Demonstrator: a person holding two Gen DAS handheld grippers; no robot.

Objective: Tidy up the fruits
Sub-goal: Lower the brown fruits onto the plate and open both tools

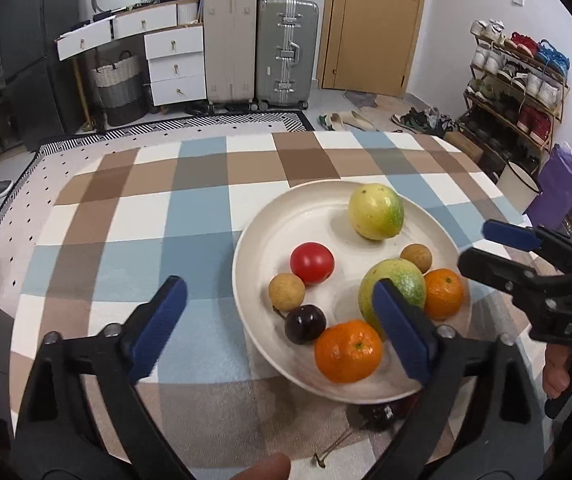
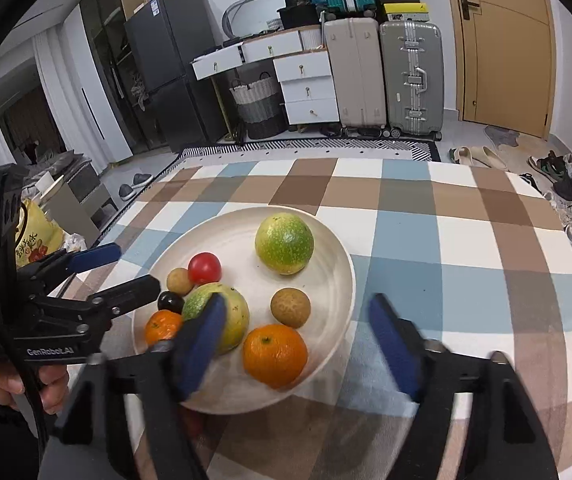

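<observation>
Both grippers are hovering over the plate (image 1: 246,280) on the checked tablecloth (image 1: 166,216), fingers spread wide, nothing between them. Left gripper (image 1: 282,320) is sitting at the near-left rim; right gripper (image 2: 298,344) is straddling the near edge of the plate.

Fruit is sitting on the plate: two yellow-green round fruits (image 1: 376,211) (image 1: 402,280), two oranges (image 1: 348,351) (image 1: 444,294), a red tomato-like fruit (image 1: 312,263), a dark plum (image 1: 305,324), two small brown round fruits (image 1: 287,292) (image 1: 416,258). Another dark fruit (image 1: 380,414) is lying on the cloth just under the plate's near rim, partly hidden.

Judging the step: mostly done, looking like a pause between pick-ups, with the stray dark fruit as the likely leftover. Next move probably calls for one gripper dropping low beside the rim, closing gently on that small round fruit without bumping the plate, then lifting it over the rim into a free spot. It could roll.
</observation>
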